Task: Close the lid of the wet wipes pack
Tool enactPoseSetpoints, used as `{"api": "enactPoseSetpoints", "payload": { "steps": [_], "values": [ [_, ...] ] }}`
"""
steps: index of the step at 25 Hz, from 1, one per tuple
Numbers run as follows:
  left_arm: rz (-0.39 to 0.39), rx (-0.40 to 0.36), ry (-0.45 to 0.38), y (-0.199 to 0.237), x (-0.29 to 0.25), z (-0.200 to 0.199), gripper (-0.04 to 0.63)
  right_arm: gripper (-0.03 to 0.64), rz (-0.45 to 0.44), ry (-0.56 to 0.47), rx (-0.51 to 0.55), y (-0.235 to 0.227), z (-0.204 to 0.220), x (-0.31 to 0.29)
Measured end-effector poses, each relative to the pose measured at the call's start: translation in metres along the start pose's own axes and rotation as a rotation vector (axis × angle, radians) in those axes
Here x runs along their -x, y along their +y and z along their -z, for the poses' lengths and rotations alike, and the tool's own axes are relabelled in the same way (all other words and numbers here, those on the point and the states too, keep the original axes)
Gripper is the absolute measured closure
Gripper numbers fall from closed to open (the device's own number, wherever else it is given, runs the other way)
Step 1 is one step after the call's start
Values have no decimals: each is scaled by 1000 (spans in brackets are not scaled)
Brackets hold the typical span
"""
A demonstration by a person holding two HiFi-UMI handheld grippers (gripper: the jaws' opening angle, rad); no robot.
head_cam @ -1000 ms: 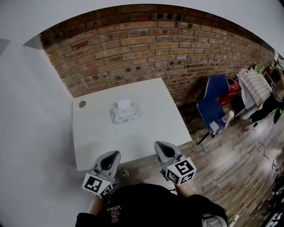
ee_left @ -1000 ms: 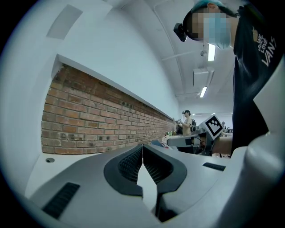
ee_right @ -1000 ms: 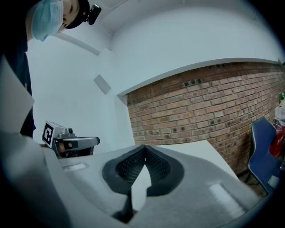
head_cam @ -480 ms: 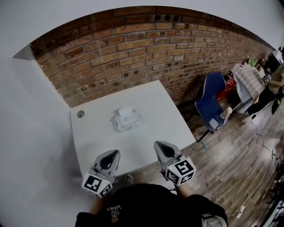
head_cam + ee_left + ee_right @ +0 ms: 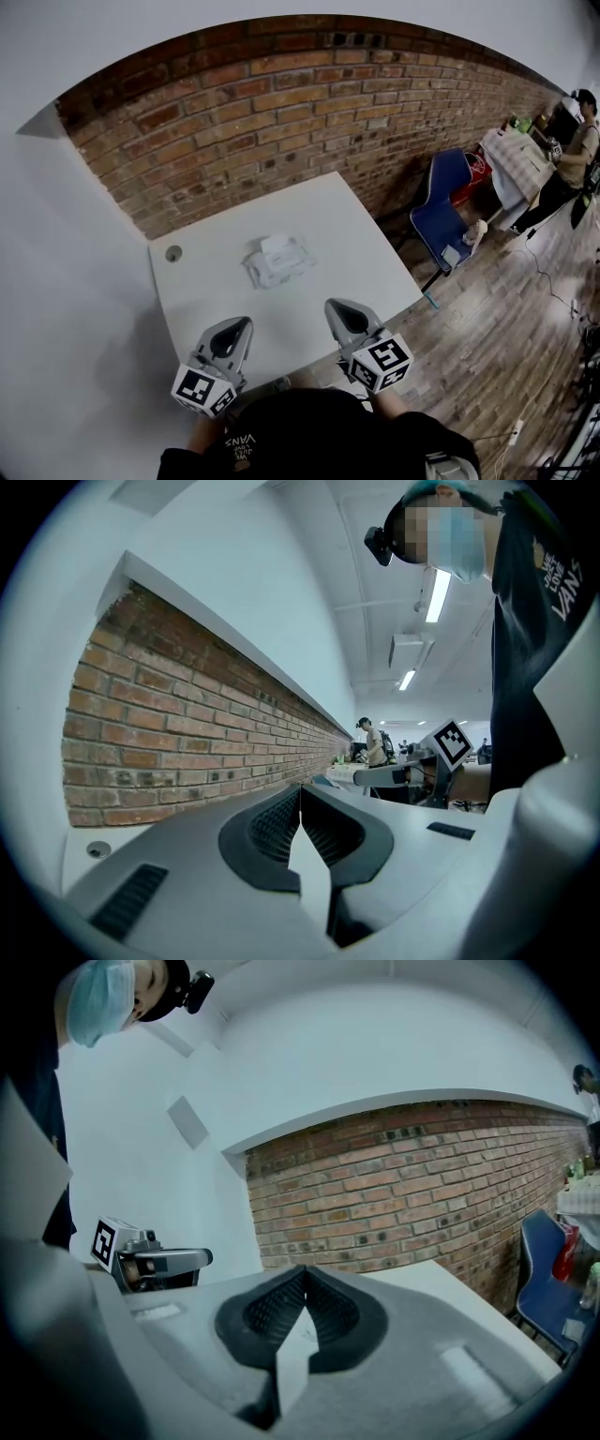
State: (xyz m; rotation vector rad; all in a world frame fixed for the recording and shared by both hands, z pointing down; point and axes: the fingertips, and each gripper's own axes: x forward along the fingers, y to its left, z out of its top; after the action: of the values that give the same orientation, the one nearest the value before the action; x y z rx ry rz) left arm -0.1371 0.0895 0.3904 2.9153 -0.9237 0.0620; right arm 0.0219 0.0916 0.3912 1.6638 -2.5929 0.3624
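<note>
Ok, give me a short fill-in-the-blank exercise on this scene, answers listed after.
The wet wipes pack lies on the table, and ____ gripper touches it.
The left gripper and the right gripper both have their jaws ____.
The wall behind the table is built of ____.
The chair beside the table is ____.
Missing words: neither, shut, brick, blue.

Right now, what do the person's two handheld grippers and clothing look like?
The left gripper and right gripper are matching pale grey, tapered shells, each with a dark ribbed recess around the jaws. Each carries a white cube with black square markers at its rear end. No cables show. The person wears a black top with white lettering.
</note>
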Motion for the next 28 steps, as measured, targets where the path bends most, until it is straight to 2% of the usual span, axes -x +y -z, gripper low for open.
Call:
{"api": "enactPoseSetpoints", "payload": {
  "steps": [8, 14, 20, 28],
  "values": [
    [24, 20, -10, 31, 10, 9, 594, 620, 39, 13, 22, 13, 5, -20],
    [30, 26, -9, 42, 3, 11, 594, 620, 37, 17, 28, 10, 2, -36],
    [-7, 61, -3, 53, -15, 12, 594, 620, 20, 25, 15, -6, 1, -52],
    [-53, 62, 3, 66, -51, 9, 594, 620, -32, 53, 21, -38, -6, -79]
  ]
}}
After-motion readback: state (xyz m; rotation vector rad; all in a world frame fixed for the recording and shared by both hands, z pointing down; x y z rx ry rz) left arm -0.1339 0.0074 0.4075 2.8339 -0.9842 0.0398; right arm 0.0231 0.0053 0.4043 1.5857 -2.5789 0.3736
